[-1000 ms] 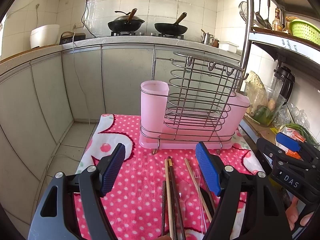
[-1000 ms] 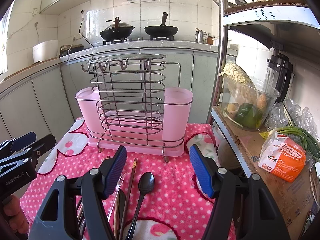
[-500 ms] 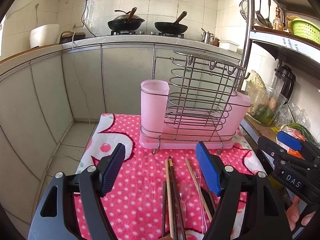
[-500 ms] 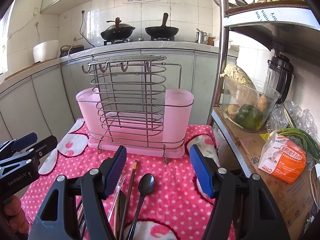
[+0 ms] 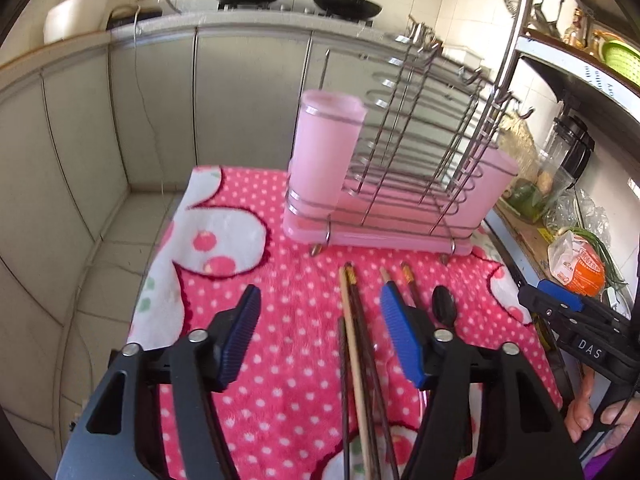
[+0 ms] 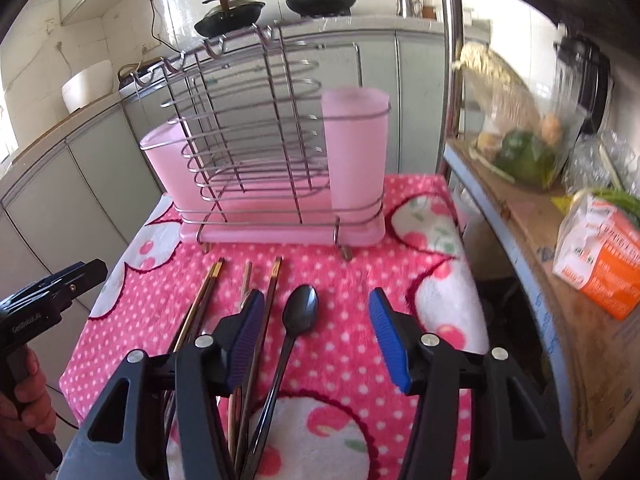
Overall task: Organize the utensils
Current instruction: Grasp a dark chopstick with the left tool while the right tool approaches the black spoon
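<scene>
Reaching, left wrist view: left gripper [image 5: 320, 336] tips down toward the chopsticks [image 5: 354, 344], which lie lengthwise on the pink dotted cloth [image 5: 288, 288]; its jaws have just been closing but are well apart, holding nothing, with the sticks between them nearer the right pad.
Target, left wrist view: pink utensil rack [image 5: 384, 184] stands upright beyond the stick tips, one cup [image 5: 326, 160] at its near-left corner.
Advice, left wrist view: I'd centre the bundle between the pads before squeezing, and grip near mid-length so the sticks do not swing or scissor apart.
Reaching, right wrist view: right gripper [image 6: 316, 340] hangs over the black spoon [image 6: 294, 328]; its jaws have just been closing, yet a clear gap remains on both sides and nothing is gripped.
Neighbours, right wrist view: chopsticks sit just left of the spoon, partly behind the left pad.
Advice, right wrist view: pinching the spoon's thin handle rather than the bowl looks safer; I'd shift slightly right so the left pad clears the nearest stick.
Risk, right wrist view: soft cloth may bunch under the pads.
</scene>
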Available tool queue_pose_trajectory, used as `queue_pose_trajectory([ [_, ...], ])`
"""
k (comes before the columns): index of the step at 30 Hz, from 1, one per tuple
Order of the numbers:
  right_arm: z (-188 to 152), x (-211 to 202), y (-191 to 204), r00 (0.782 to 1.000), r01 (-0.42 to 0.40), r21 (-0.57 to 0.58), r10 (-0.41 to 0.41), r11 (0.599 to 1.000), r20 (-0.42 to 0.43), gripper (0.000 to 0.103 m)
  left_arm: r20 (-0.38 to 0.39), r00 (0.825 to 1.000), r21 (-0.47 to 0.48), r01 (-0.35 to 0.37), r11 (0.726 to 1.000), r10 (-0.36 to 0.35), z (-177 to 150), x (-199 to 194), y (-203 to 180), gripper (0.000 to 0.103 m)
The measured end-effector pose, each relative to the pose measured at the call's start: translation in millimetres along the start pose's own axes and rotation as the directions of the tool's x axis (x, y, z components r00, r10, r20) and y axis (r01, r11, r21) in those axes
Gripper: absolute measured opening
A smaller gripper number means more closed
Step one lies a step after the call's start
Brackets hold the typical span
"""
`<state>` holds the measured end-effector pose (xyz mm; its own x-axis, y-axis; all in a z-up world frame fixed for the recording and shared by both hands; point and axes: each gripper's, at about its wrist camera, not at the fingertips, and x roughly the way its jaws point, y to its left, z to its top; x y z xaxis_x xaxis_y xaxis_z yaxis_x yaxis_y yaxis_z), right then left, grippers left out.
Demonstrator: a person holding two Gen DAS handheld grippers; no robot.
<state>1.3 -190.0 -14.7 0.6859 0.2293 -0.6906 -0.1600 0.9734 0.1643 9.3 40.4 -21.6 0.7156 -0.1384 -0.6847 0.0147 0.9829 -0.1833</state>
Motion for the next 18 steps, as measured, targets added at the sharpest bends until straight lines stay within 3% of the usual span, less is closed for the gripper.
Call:
queue_pose_trajectory([
  [3,-4,12,-8,0.997,-0.044,0.03,0.046,0.999,-0.06,0.04,-0.08,0.996,-0.018,0.025,1.0,-0.026,2,15,11,0.044],
  [6,-6,23,-15,0.987,-0.103,0.081,0.112,0.991,-0.111,0.037,-0.175,0.981,-0.054,0.076,0.996,-0.085,3,33,18,0.034],
  [12,-5,42,-21,0.964,-0.169,0.135,0.192,0.976,-0.183,0.025,-0.365,0.914,-0.078,0.157,0.984,-0.175,-8,73,11,0.018],
  [18,-4,54,-25,0.955,-0.19,0.15,0.218,0.97,-0.203,0.025,-0.458,0.873,-0.05,0.162,0.985,-0.167,-15,102,-2,0.013],
])
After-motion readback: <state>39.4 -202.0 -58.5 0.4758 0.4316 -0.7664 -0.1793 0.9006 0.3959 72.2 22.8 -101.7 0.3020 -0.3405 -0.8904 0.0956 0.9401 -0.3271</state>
